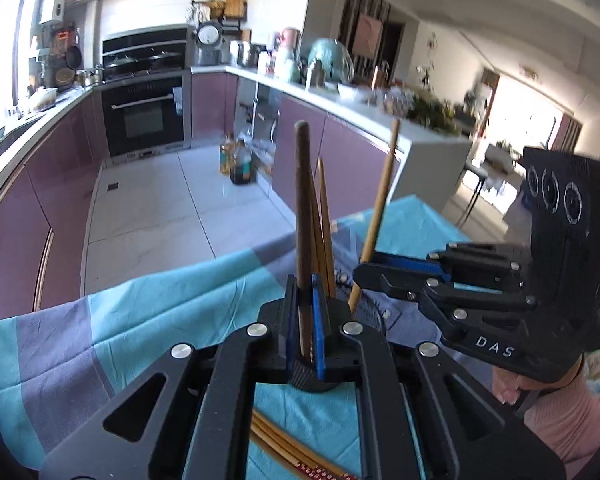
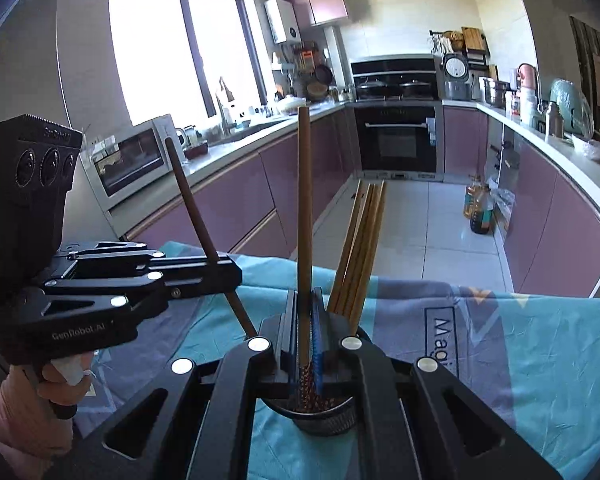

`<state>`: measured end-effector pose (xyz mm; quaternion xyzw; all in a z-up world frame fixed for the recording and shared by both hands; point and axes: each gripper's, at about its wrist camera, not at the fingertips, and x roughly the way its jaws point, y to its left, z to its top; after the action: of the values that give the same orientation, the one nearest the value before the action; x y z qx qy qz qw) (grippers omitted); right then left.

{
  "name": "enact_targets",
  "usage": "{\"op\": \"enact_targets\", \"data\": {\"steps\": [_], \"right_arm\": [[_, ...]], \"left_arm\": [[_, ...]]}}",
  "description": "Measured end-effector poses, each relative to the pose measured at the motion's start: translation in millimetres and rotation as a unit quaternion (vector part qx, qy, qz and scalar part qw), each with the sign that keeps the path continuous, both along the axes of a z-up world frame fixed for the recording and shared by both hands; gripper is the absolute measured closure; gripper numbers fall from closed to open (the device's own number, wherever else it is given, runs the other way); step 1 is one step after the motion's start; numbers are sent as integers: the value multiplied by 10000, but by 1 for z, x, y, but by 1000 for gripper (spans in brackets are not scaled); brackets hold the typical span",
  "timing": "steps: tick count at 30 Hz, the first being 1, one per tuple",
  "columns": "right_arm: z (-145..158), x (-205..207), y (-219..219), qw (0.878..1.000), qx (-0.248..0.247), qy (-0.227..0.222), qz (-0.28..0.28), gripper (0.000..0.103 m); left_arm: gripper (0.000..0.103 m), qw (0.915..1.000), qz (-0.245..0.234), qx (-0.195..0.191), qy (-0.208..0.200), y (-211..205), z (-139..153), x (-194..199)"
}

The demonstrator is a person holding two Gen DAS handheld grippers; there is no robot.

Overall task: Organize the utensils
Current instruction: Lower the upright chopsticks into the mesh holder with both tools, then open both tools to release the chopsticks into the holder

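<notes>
My left gripper (image 1: pixel 306 320) is shut on a dark brown chopstick (image 1: pixel 302 208), held upright over a black mesh utensil cup (image 1: pixel 312 382). It also shows in the right wrist view (image 2: pixel 220 276), gripping the dark chopstick (image 2: pixel 188 196). My right gripper (image 2: pixel 306 340) is shut on a lighter brown chopstick (image 2: pixel 305 200) with a red patterned end, its tip in the black cup (image 2: pixel 326 412). It also shows in the left wrist view (image 1: pixel 364 276), holding the light chopstick (image 1: pixel 382 200). Several tan chopsticks (image 2: pixel 360 248) stand in the cup.
A blue and grey cloth (image 2: pixel 520 360) covers the table. More chopsticks (image 1: pixel 296 456) lie on the cloth under my left gripper. Purple kitchen cabinets (image 2: pixel 560 220), an oven (image 2: pixel 398 140) and bottles on the floor (image 2: pixel 478 208) lie beyond the table edge.
</notes>
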<state>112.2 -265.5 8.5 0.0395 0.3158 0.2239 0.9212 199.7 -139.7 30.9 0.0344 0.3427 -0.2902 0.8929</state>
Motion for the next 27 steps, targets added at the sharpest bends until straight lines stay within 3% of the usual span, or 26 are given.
{"op": "enact_targets", "data": {"steps": [11, 13, 16, 20, 27], "right_arm": [[-18, 18, -4, 9990, 123, 379, -185, 95], [-20, 17, -5, 9989, 140, 394, -194, 95], [-19, 13, -7, 9990, 177, 355, -194, 91], [-14, 3, -6, 9993, 241, 253, -103, 87], [-2, -38, 10, 9989, 227, -99, 406, 75]], "left_arm": [[95, 9988, 63, 12, 481, -4, -24, 34], [85, 9988, 83, -31, 480, -2, -24, 32], [82, 9991, 258, -45, 335, 6, -24, 26], [72, 9988, 480, -123, 6, 20, -20, 4], [62, 9959, 767, -241, -404, 60, -18, -33]]}}
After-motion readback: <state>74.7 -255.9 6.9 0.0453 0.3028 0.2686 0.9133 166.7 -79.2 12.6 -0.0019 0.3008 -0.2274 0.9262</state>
